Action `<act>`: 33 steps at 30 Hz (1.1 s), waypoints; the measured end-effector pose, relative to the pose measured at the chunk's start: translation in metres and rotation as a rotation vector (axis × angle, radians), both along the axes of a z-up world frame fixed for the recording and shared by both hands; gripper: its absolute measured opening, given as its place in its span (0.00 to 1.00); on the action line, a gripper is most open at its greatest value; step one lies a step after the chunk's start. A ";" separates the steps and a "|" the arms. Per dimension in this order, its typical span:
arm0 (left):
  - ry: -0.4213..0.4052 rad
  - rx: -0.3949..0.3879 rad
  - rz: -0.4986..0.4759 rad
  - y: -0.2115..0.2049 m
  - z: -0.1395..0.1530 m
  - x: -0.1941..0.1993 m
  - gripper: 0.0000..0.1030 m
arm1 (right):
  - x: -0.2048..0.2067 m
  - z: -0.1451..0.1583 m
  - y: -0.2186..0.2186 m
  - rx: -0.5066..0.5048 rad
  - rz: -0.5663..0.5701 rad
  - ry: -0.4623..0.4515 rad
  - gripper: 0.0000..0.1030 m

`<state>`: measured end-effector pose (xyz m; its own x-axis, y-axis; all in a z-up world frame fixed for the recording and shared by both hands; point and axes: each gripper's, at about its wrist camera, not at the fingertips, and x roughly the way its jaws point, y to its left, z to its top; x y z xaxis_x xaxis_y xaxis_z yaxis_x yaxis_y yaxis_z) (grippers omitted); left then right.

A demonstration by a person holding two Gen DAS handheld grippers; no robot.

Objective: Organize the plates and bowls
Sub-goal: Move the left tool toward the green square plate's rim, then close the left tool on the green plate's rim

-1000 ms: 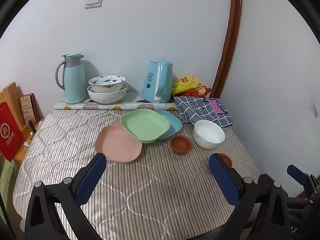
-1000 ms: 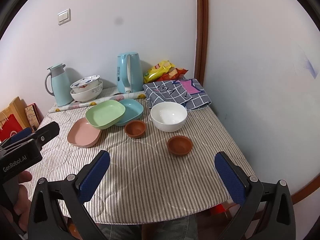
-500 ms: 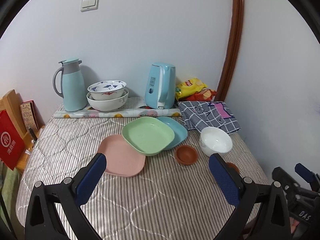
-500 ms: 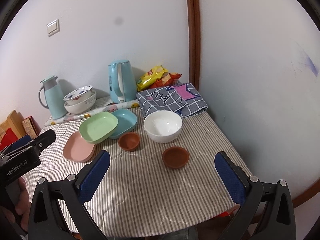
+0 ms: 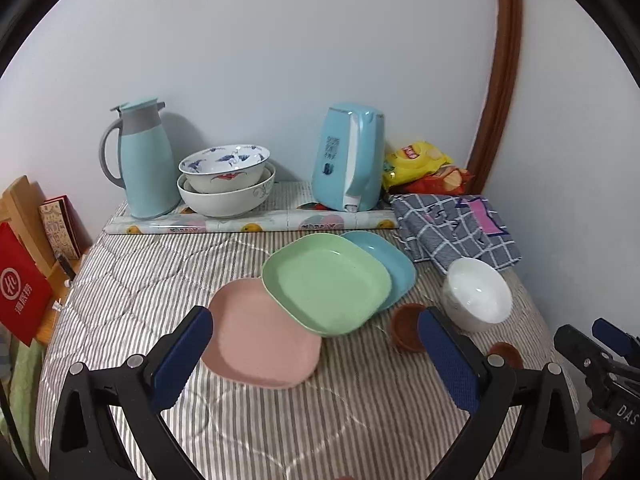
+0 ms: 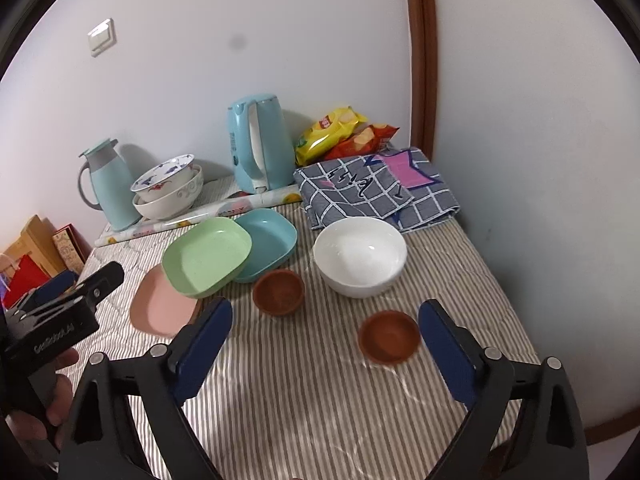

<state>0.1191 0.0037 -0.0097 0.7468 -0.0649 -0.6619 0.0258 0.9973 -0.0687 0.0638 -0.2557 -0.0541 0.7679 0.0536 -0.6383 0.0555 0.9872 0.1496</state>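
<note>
Striped quilted cloth [image 5: 160, 280] covers the table. From the left wrist, the left gripper [image 5: 316, 360] gapes, jaws empty, over a matte pink plate [image 5: 256, 344], under a green square dish [image 5: 324, 280].

From the right wrist, the right gripper [image 6: 324, 344], jaws apart and just narrowing, empty, frames a brown saucer [image 6: 388, 338]; a glossy white bowl [image 6: 360, 256] sits beyond.

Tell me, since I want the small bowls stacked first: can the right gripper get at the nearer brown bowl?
Probably yes: the right gripper stands open, and nothing lies between it and the nearer brown bowl.
</note>
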 end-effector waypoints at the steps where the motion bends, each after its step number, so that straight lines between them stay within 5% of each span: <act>1: 0.005 -0.003 0.003 0.002 -0.002 0.005 1.00 | 0.005 -0.001 0.002 0.001 0.006 0.004 0.91; 9: 0.052 -0.004 0.016 0.020 -0.026 0.060 0.97 | 0.058 -0.013 0.022 -0.007 0.047 0.014 0.91; 21: 0.118 -0.041 0.010 0.042 -0.066 0.119 0.77 | 0.127 -0.050 0.055 0.035 0.104 0.117 0.60; 33: 0.185 -0.009 -0.036 0.033 -0.104 0.171 0.56 | 0.161 -0.083 0.084 0.070 0.159 0.203 0.54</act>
